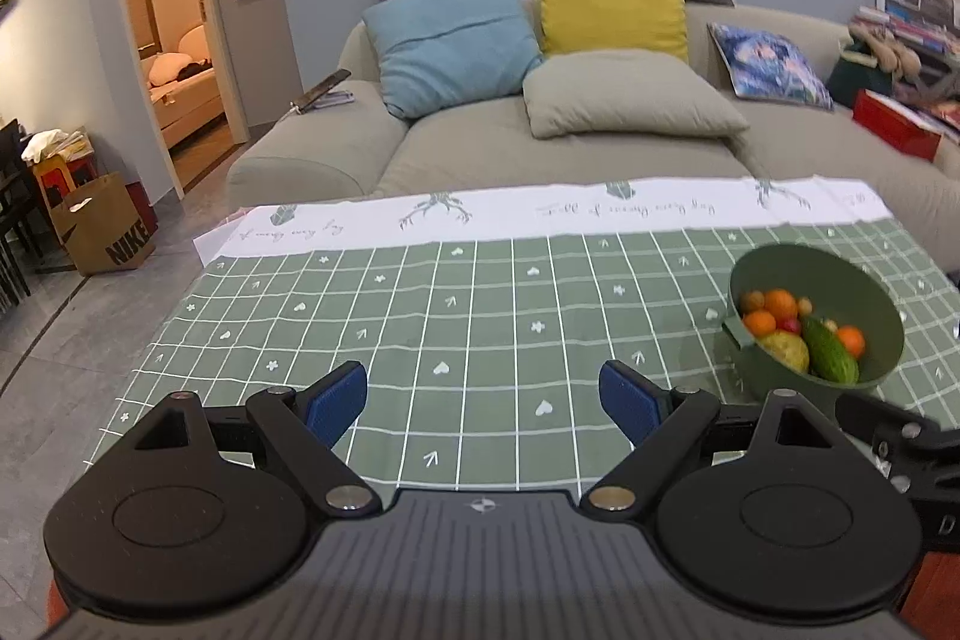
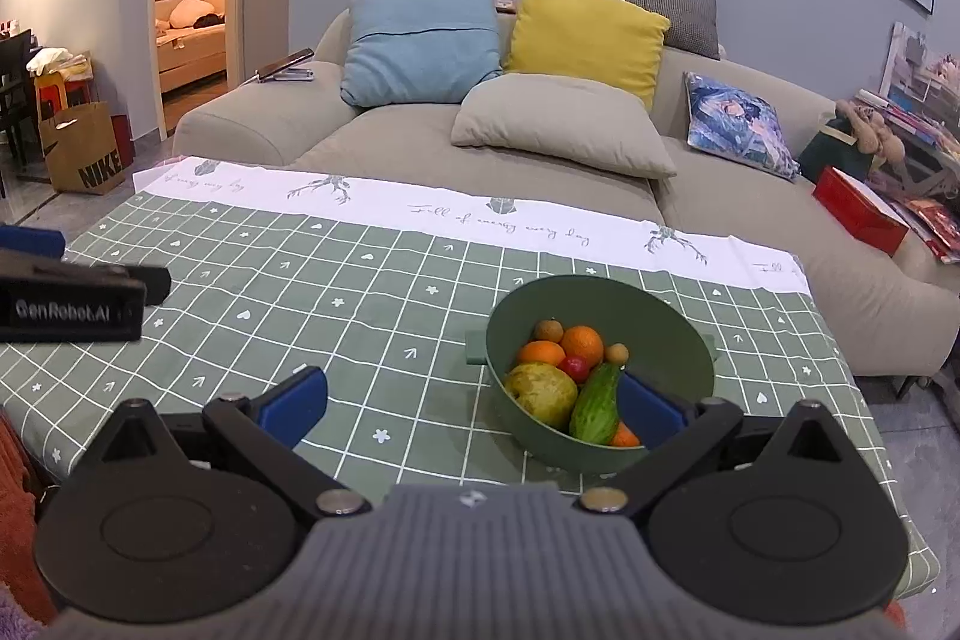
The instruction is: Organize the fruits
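**Two sets of jaws spread wide, one bowl of fruit waiting on the bench**

One broad bench, covered by a green checked cloth with a white printed border, is seen below both cameras, with a beige sofa beyond it at 12 o'clock. A green bowl stands on the cloth, at about 2 o'clock in the left wrist view and at 1 o'clock, close in, in the right wrist view. All the fruit is gathered inside it; none is seen loose on the cloth.

The left gripper is held over bare cloth with its jaws fully apart and nothing between them. The right gripper is likewise spread and empty, its right blue pad lying in front of the bowl's near rim; contact cannot be told.

Within the bowl, a yellow-green pear and a green cucumber lie nearest, at 6 o'clock. Two oranges sit behind them, a small red fruit is wedged between, and two small brown round fruits rest at the back.

The pieces are judged light and firm, possibly plastic, with smooth skins that may slip. The cucumber would best be taken across its middle, the round fruits across their widest part. The bowl is judged stiff, best held by its rim or side tab.
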Tool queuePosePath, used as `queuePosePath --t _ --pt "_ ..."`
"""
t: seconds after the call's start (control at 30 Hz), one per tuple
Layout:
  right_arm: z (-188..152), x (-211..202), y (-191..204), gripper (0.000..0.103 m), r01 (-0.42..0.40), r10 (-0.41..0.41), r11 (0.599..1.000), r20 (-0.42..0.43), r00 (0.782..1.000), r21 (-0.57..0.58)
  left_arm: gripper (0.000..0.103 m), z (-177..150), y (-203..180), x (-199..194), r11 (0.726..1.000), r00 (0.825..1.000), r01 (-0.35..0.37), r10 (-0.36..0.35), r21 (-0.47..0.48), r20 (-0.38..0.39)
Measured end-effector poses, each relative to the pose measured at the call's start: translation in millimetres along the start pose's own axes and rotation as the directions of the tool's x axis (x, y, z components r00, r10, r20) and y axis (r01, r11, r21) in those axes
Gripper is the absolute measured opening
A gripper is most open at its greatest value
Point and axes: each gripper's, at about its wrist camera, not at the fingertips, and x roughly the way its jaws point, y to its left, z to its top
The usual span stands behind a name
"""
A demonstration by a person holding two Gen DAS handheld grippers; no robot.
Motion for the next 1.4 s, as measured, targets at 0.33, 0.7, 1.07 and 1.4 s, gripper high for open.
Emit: queuePosePath --t 0.33,0.7,1.07,1.4 --pt "-0.8 1.1 -0.8 0.098 -0.001 0.001 1.000 -0.002 1.000 0.005 0.102 -1.8 -0.2 0.9 1.000 1.000 0.012 -0.012 0.018 -0.026" --pt "-2.1 1.8 -0.2 0.098 -0.003 0.003 1.000 -0.003 1.000 0.001 0.102 -1.5 1.8 2.8 1.000 0.999 0.005 -0.004 0.007 -0.036" --pt "-2.0 2.1 -0.6 0.098 -0.005 0.005 1.000 -0.004 1.000 -0.005 0.102 -1.4 2.7 4.7 1.000 0.999 0.001 -0.001 0.000 -0.045" --pt "-1.9 2.1 -0.6 0.098 -0.010 0.010 1.000 -0.005 1.000 -0.008 0.102 -1.3 3.6 4.9 1.000 0.999 0.002 -0.002 0.000 -0.044"
